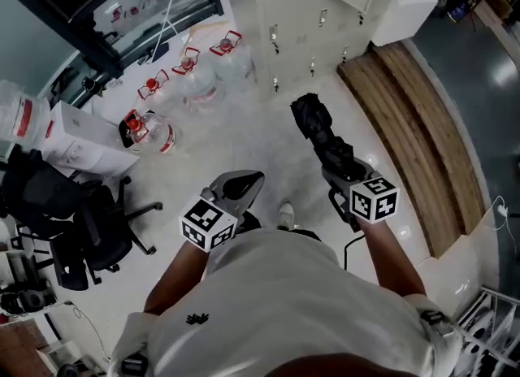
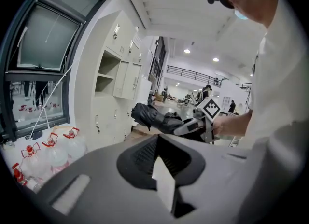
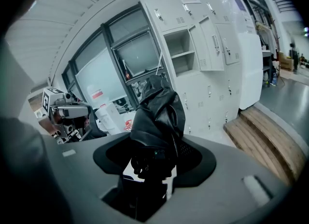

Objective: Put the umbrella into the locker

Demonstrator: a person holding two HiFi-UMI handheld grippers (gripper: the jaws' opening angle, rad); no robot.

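Down on the pale glossy floor (image 1: 244, 136) a person in a white shirt stands facing a bank of white metal lockers (image 1: 301, 34) at twelve o'clock. The right gripper (image 1: 329, 172) is clenched on a folded black fabric umbrella (image 1: 317, 127). The umbrella's bundled canopy sticks out past the fingertips toward eleven o'clock, up in the air and well apart from the lockers. From the right gripper view the umbrella (image 3: 157, 117) rises upright between the jaws of the right gripper (image 3: 152, 167). Its dark handle end is wedged low between them, and its loose folds bulge above.

The left gripper (image 1: 256, 179) hangs at about seven o'clock from the umbrella, over the person's shoe. In its own view the left gripper (image 2: 159, 158) is drawn together at the tips with nothing held, only a sliver of floor showing between the ribbed pads. Beyond it the umbrella (image 2: 152, 118) shows side-on, level with the lower locker doors.

One upper locker compartment (image 3: 178, 49) stands open, with a shelf inside; the doors around it are shut.

At ten o'clock several large clear water jugs with red caps (image 1: 191, 71) sit on the floor under the window. Beside them lie white cardboard boxes (image 1: 77, 140), and a black office chair (image 1: 65, 221) stands at nine o'clock. A long curved wooden step (image 1: 414, 132) runs along the floor at two o'clock, next to the lockers.
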